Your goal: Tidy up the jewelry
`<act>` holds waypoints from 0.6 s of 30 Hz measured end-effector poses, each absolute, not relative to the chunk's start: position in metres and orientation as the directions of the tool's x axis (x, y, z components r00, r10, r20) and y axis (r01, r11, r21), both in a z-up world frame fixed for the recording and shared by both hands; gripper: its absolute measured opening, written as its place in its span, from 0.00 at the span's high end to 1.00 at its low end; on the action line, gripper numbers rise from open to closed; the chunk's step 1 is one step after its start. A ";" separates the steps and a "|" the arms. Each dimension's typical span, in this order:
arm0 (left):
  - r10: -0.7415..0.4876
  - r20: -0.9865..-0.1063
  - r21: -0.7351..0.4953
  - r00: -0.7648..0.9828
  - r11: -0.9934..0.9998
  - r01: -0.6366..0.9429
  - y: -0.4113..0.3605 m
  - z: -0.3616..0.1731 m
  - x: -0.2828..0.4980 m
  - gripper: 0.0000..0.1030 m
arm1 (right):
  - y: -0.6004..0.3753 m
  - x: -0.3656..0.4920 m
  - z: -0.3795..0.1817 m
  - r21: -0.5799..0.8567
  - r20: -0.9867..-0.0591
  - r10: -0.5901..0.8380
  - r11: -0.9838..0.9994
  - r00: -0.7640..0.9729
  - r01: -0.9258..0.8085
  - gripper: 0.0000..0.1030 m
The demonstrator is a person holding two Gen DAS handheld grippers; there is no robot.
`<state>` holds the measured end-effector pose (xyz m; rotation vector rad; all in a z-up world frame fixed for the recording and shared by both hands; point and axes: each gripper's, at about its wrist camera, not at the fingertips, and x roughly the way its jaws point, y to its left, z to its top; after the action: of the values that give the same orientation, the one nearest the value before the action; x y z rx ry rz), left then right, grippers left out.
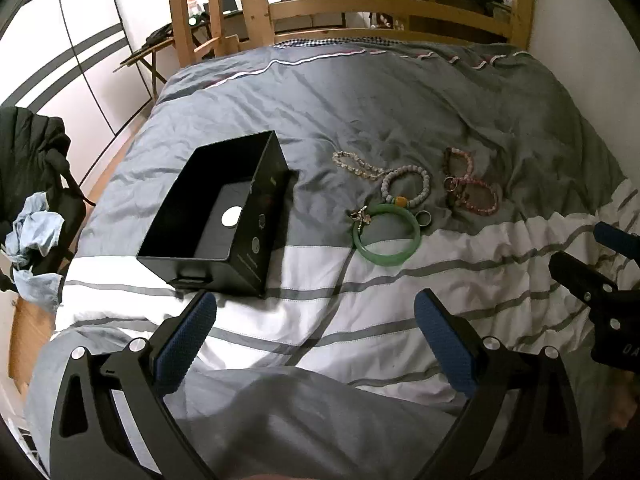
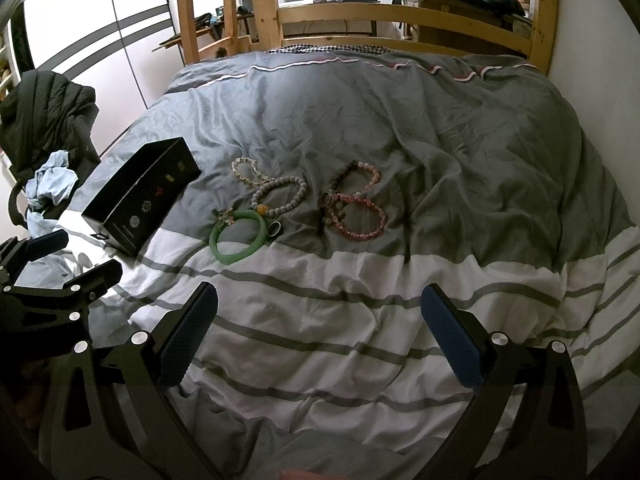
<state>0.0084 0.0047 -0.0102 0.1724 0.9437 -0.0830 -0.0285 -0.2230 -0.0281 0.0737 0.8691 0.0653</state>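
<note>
An open black box (image 1: 218,216) (image 2: 140,196) sits on the bed, left of the jewelry. The jewelry lies loose on the grey duvet: a green bangle (image 1: 386,236) (image 2: 238,238) with a small charm, a grey bead bracelet (image 1: 406,188) (image 2: 280,196), a clear bead bracelet (image 1: 356,164) (image 2: 248,172), pink bead bracelets (image 1: 474,192) (image 2: 358,216) and a small ring (image 1: 424,218) (image 2: 274,229). My left gripper (image 1: 316,312) is open and empty, near the bed's front. My right gripper (image 2: 320,304) is open and empty, short of the jewelry.
The striped grey and white duvet (image 2: 360,300) covers the whole bed. A wooden bed frame (image 2: 400,20) stands at the far end. A chair with a black jacket and blue cloth (image 1: 36,184) stands left of the bed. A white wardrobe (image 1: 68,52) is behind it.
</note>
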 end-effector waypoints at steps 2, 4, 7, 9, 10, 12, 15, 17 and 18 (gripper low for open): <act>0.005 -0.812 0.112 0.584 0.983 0.147 0.004 -0.010 0.008 0.06 | -0.223 -0.028 -0.029 0.091 -0.761 0.087 0.996 0.643 -0.027 0.03; 0.007 -0.812 0.115 0.583 0.982 0.148 0.003 -0.010 0.009 0.06 | -0.223 -0.028 -0.029 0.090 -0.761 0.086 0.996 0.643 -0.026 0.03; 0.008 -0.813 0.116 0.582 0.982 0.148 0.003 -0.010 0.009 0.06 | -0.223 -0.028 -0.029 0.091 -0.760 0.087 0.995 0.644 -0.027 0.03; 0.008 -0.813 0.116 0.582 0.982 0.149 0.003 -0.010 0.009 0.06 | -0.223 -0.028 -0.029 0.091 -0.760 0.086 0.996 0.644 -0.027 0.03; 0.008 -0.813 0.116 0.582 0.982 0.148 0.003 -0.010 0.009 0.06 | -0.223 -0.028 -0.029 0.091 -0.761 0.086 0.996 0.644 -0.026 0.03; 0.008 -0.813 0.116 0.582 0.982 0.149 0.003 -0.010 0.009 0.06 | -0.223 -0.028 -0.029 0.090 -0.761 0.087 0.996 0.643 -0.028 0.03; 0.008 -0.814 0.118 0.581 0.981 0.152 0.002 -0.011 0.008 0.06 | -0.223 -0.028 -0.029 0.091 -0.761 0.088 0.995 0.643 -0.028 0.03; 0.008 -0.814 0.118 0.580 0.981 0.152 0.002 -0.011 0.008 0.06 | -0.223 -0.028 -0.029 0.090 -0.761 0.087 0.996 0.643 -0.027 0.03; 0.008 -0.814 0.118 0.580 0.981 0.152 0.002 -0.011 0.008 0.06 | -0.223 -0.028 -0.029 0.091 -0.761 0.087 0.996 0.643 -0.027 0.03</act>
<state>0.0084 0.0020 -0.0105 0.1822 0.9494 -0.0844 -0.0281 -0.2230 -0.0287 0.0732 0.8702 0.0651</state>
